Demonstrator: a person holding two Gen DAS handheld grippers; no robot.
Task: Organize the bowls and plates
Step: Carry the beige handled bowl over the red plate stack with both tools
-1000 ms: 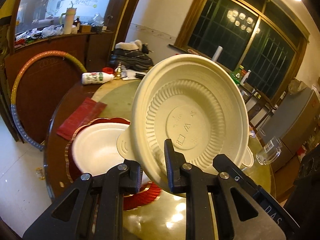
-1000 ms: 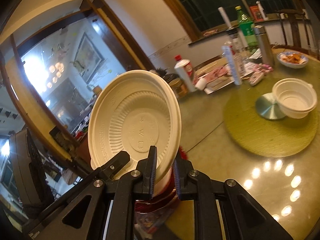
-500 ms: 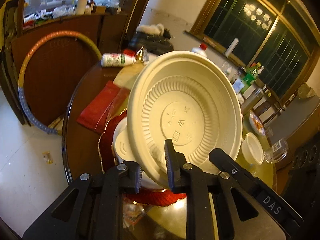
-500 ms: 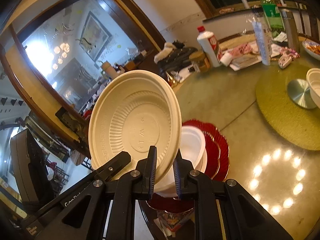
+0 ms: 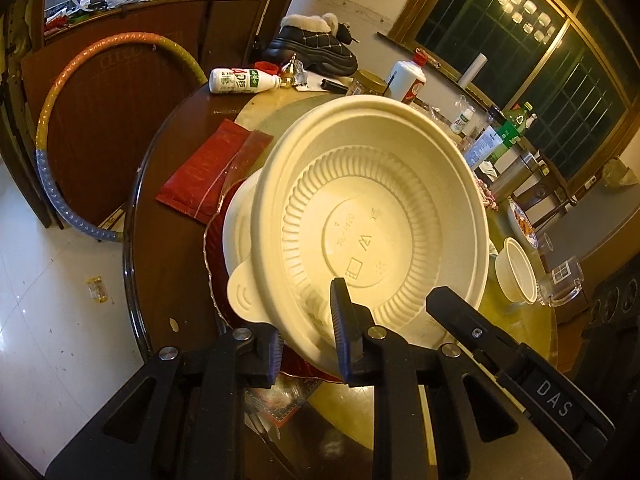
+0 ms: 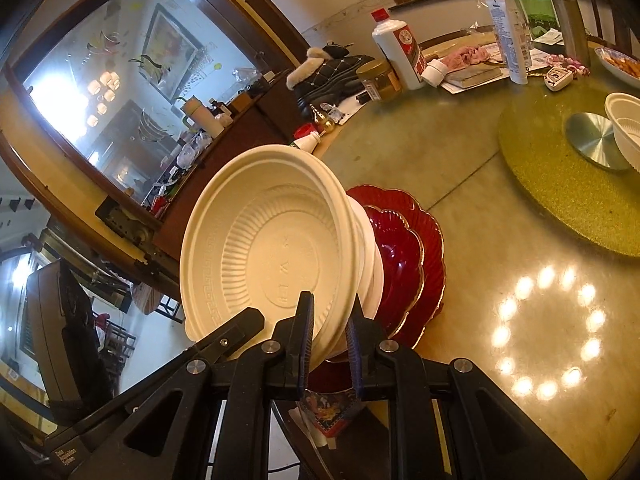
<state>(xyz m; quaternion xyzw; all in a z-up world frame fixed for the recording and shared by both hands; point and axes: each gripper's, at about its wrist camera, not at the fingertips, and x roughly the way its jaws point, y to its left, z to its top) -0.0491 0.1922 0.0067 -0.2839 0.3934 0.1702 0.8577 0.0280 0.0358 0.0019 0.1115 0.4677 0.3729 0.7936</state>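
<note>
My left gripper (image 5: 308, 340) is shut on the rim of a cream disposable bowl (image 5: 372, 224), tilted with its inside facing the camera. Under it a white bowl with a tab handle (image 5: 240, 240) sits on stacked red scalloped plates (image 5: 212, 236). My right gripper (image 6: 328, 344) is shut on the rim of a cream bowl (image 6: 264, 256), tilted over a white bowl (image 6: 372, 260) on the red plates (image 6: 416, 256). I cannot tell whether both grippers hold the same bowl. Another white bowl (image 5: 516, 272) stands far right on the table, also in the right wrist view (image 6: 624, 128).
A red packet (image 5: 208, 172) lies left of the plates near the table edge (image 5: 132, 216). Bottles (image 6: 400, 52), a jar, a boot (image 5: 316, 44) and clutter crowd the back of the table. A green turntable mat (image 6: 560, 200) with a metal disc (image 6: 592, 140) lies right. A hoop (image 5: 52, 128) leans on a cabinet.
Both grippers have lowered the cream bowl toward the white bowl on the red plates; it now sits close over the stack. The grips have not changed.
</note>
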